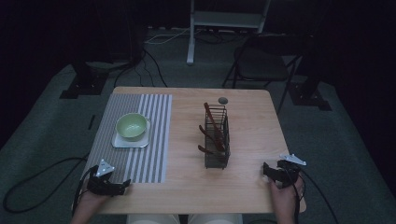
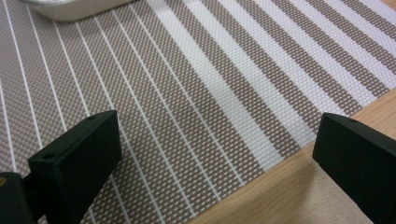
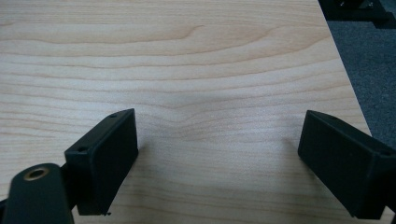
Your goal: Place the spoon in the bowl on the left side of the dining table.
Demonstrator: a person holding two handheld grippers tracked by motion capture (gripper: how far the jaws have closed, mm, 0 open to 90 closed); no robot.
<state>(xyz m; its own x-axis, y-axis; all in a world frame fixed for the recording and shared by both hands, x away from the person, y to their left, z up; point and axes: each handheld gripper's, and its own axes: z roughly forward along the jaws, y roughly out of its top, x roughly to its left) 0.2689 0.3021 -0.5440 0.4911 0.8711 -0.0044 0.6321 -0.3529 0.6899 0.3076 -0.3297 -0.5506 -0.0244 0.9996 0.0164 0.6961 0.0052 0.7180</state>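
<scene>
readable text: none | labels: none | numbers, signs: none

My left gripper and right gripper: matte black bodies, each topped by a grey three-cornered plate and trailing a black cable. My jaws are blocky black pads with small screw holes; a brass-coloured insert sits at the base of one.

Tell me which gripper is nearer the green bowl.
Left. The left gripper rests at the striped mat's near edge, just below the green bowl. The right gripper sits across the table, beyond the wire basket.
</scene>
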